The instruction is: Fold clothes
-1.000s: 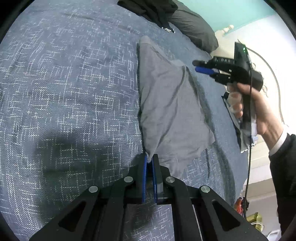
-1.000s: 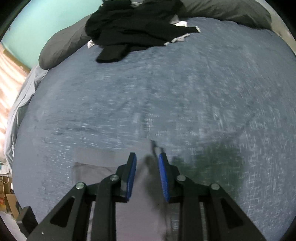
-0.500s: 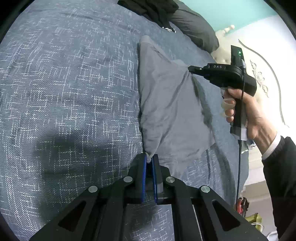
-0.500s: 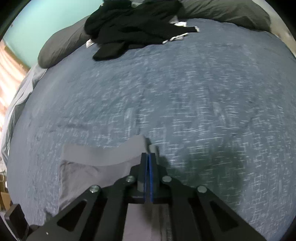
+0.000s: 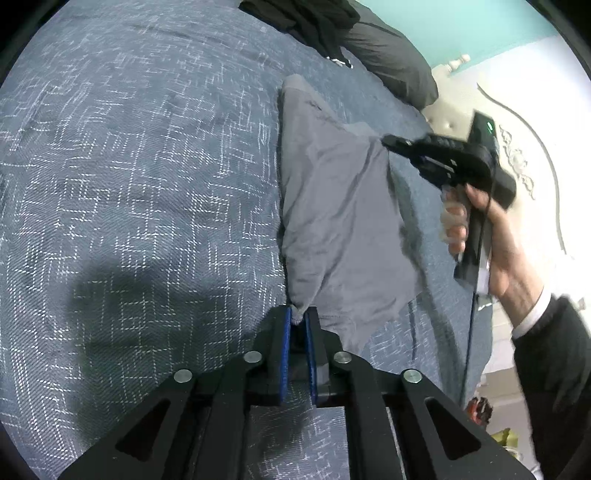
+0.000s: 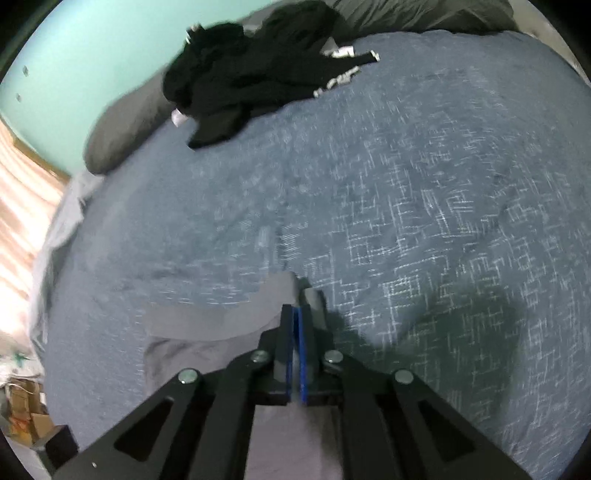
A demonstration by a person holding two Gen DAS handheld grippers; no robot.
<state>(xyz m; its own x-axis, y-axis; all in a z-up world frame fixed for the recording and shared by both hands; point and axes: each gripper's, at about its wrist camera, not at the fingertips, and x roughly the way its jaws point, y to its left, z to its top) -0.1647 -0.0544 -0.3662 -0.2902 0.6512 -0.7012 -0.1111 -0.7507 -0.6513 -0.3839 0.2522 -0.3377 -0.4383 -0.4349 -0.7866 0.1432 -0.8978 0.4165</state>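
A grey garment (image 5: 332, 221) lies on the blue patterned bed cover (image 5: 147, 166). My left gripper (image 5: 297, 314) has the garment's near corner bunched between its blue pads; its jaws are opening slightly, but the cloth still fills the gap and tents up to them. In the left wrist view my right gripper (image 5: 386, 140), held by a hand (image 5: 495, 236), pinches the garment's far right corner and lifts it a little. In the right wrist view the right gripper (image 6: 296, 310) is shut, with a grey fold (image 6: 284, 288) poking out past its tips and the garment (image 6: 207, 354) spread below left.
A heap of black clothes (image 6: 251, 74) lies at the head of the bed against dark grey pillows (image 6: 122, 133). Also in the left wrist view are the black heap (image 5: 314, 18) and a pillow (image 5: 391, 59). A cable hangs from the right gripper. Clutter sits on the floor beside the bed.
The right gripper went from open above the garment to shut on its far corner, which now stands raised. The left gripper stayed in place, its pads a touch wider.
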